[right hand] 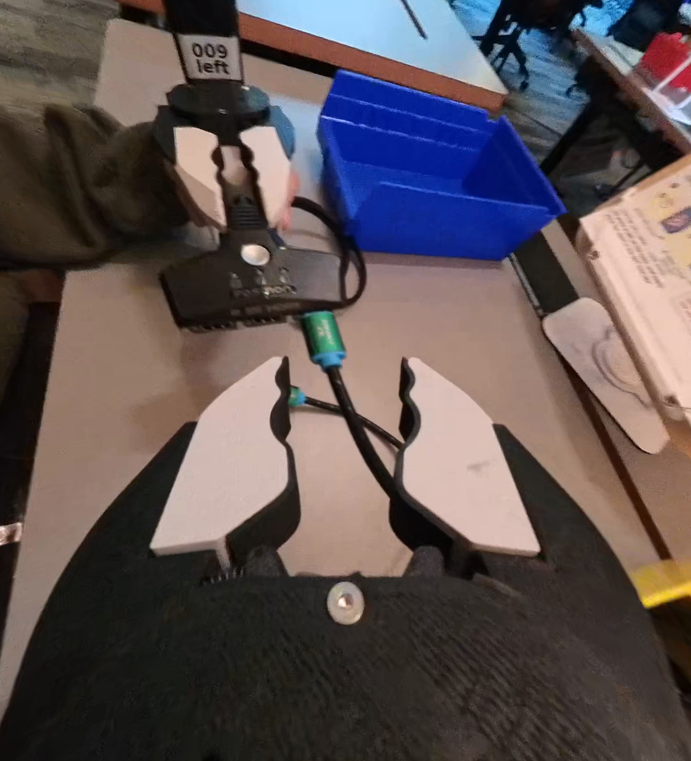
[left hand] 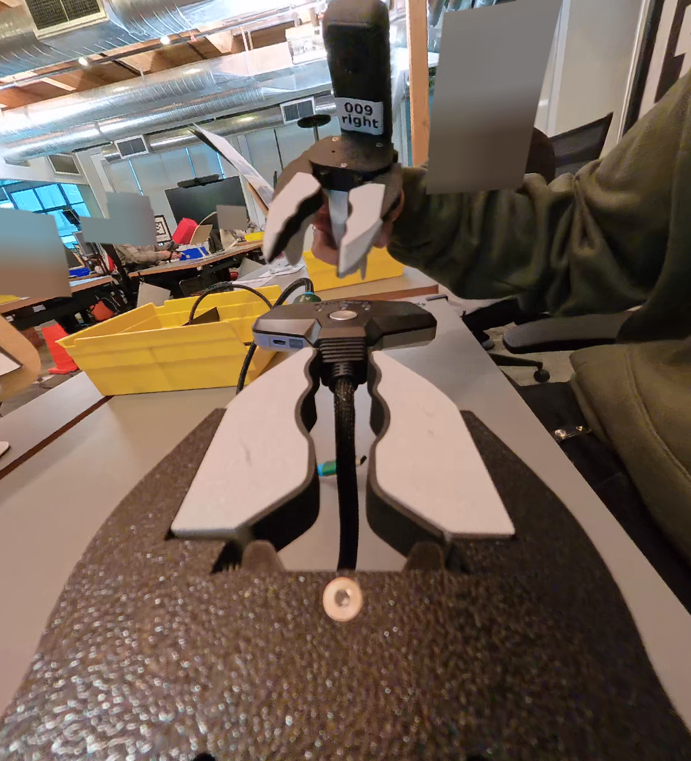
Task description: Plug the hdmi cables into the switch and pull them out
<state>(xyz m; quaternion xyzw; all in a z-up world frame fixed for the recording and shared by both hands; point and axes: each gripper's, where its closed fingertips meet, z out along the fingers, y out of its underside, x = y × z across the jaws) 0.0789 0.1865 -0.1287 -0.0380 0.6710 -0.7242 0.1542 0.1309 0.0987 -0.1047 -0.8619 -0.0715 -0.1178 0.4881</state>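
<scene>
I see the black switch [right hand: 253, 284], flat with a round silver button, lying on the grey table [right hand: 129, 391] at upper centre. My left gripper [left hand: 341, 356] clamps the ribbed black plug [left hand: 341, 350] seated in it. A green-shelled plug [right hand: 321, 337] sits in the opposite side. My right gripper [right hand: 344, 362] hangs spread, holding nothing. The blue bin [right hand: 438, 222] at upper right looks bare; a black cable runs into the yellow bin [left hand: 162, 354].

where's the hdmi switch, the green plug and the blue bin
hdmi switch [right hand: 253, 284], right wrist view, on its black top face
green plug [right hand: 322, 337], right wrist view, on its green metal shell
blue bin [right hand: 438, 224], right wrist view, on its near outer wall
</scene>
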